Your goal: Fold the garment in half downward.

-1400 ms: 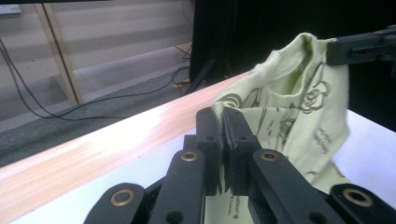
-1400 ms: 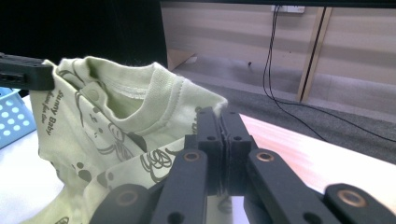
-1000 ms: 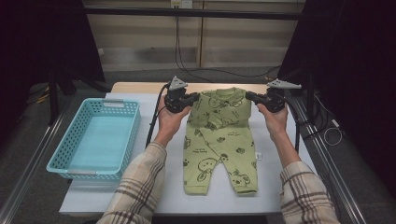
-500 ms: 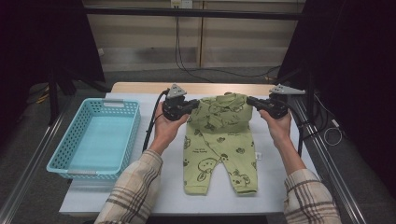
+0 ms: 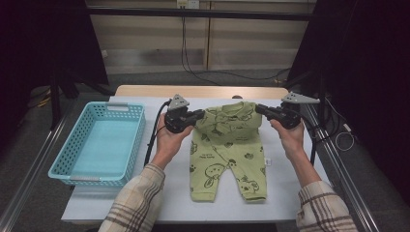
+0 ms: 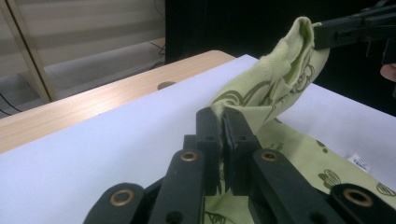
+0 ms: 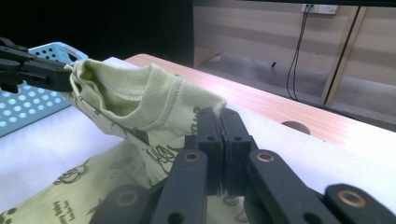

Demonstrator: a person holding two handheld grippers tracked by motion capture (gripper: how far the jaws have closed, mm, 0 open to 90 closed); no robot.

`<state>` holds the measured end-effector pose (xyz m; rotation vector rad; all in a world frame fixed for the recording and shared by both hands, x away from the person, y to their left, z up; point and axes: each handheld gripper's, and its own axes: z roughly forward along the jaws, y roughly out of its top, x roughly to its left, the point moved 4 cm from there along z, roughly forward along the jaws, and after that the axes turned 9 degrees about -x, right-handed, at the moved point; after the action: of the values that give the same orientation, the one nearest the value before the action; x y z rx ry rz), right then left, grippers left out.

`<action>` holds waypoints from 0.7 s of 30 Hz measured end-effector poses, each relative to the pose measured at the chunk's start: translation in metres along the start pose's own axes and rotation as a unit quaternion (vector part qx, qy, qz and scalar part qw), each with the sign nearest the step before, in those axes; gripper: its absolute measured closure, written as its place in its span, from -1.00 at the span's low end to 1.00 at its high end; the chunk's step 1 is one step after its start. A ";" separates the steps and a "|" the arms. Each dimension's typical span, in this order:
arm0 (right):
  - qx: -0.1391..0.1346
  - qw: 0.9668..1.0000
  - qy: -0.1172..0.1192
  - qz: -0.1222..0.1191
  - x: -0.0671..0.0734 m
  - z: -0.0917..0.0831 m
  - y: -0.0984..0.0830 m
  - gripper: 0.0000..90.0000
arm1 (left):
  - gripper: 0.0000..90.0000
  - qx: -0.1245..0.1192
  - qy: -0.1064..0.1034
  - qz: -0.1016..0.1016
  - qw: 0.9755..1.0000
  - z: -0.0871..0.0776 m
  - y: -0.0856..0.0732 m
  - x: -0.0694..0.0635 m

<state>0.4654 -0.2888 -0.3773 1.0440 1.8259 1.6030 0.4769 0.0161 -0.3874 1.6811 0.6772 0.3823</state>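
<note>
**Both grippers pinch the top of a green baby romper, lifted off the table for a fold**

You stand at a white-covered table (image 5: 121, 203) with a gripper in each hand. The left gripper (image 5: 199, 115) is clamped on the left shoulder of a light green romper (image 5: 227, 154), and the right gripper (image 5: 261, 109) is clamped on its right shoulder. In the left gripper view the jaws press flat together on a fold of green cloth, and the right gripper view shows the same on the other side. Between the two grips the top edge of the garment hangs raised and slightly slack, with the neck opening sagging. The body and both legs lie flat on the cloth, legs pointing toward you. A light blue basket (image 5: 72, 164) sits well apart, to your left.

The work in hand looks like folding the top half down over the legs. To do it well, keep both hands level and equally far forward, so the fold line runs straight across. Draw the hands apart a little to take up the sag before you lay the cloth down. Keep both grips closed until the shoulders rest on the legs.
</note>
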 end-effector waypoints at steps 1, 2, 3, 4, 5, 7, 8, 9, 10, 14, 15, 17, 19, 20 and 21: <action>0.001 1.000 -0.001 0.004 0.000 -0.001 0.000 0.97 | 0.92 0.000 -0.001 0.002 1.000 0.000 -0.001 -0.001; 0.000 1.000 0.001 0.002 0.000 -0.002 -0.001 0.97 | 0.92 0.001 -0.001 0.005 1.000 -0.001 -0.001 -0.002; 0.001 1.000 0.001 0.004 0.001 -0.002 -0.002 0.97 | 0.92 0.003 -0.001 0.006 1.000 -0.002 -0.002 -0.003; 0.002 1.000 0.002 0.004 0.001 -0.003 -0.003 0.97 | 0.92 0.004 -0.003 0.005 1.000 -0.002 -0.003 -0.004; 0.001 1.000 0.002 0.001 0.002 -0.004 -0.004 0.97 | 0.92 0.006 -0.003 0.006 1.000 -0.003 -0.004 -0.005; -0.001 1.000 0.005 0.003 0.003 -0.005 -0.005 0.97 | 0.92 0.003 -0.004 0.004 1.000 -0.004 -0.005 -0.005; -0.001 1.000 0.009 0.005 0.004 -0.007 -0.005 0.97 | 0.92 0.005 -0.004 0.005 1.000 -0.005 -0.005 -0.005; 0.000 1.000 0.006 0.006 0.005 -0.008 -0.006 0.97 | 0.92 0.005 -0.004 0.006 1.000 -0.005 -0.006 -0.005; -0.002 1.000 0.006 0.001 0.005 -0.008 -0.006 0.97 | 0.92 0.005 -0.004 0.006 1.000 -0.006 -0.006 -0.005; 0.003 1.000 0.012 -0.001 0.008 -0.010 -0.009 0.97 | 0.92 -0.004 -0.004 -0.002 1.000 -0.007 -0.012 -0.007; 0.003 1.000 0.013 -0.003 0.008 -0.011 -0.009 0.97 | 0.92 -0.004 -0.006 -0.004 1.000 -0.008 -0.013 -0.008; 0.006 1.000 0.014 -0.004 0.009 -0.012 -0.011 0.97 | 0.92 -0.002 -0.004 -0.003 1.000 -0.009 -0.014 -0.010; 0.009 1.000 0.013 -0.004 0.010 -0.014 -0.013 0.97 | 0.92 -0.003 -0.008 -0.001 1.000 -0.009 -0.015 -0.011; 0.008 1.000 0.016 -0.009 0.010 -0.014 -0.013 0.97 | 0.92 -0.001 -0.010 0.001 1.000 -0.010 -0.015 -0.012; 0.008 1.000 0.016 -0.007 0.010 -0.015 -0.014 0.97 | 0.92 0.001 -0.010 0.002 1.000 -0.010 -0.016 -0.013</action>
<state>0.4446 -0.2895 -0.3866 1.0167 1.8649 1.6090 0.4570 0.0177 -0.3995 1.6857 0.6591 0.3676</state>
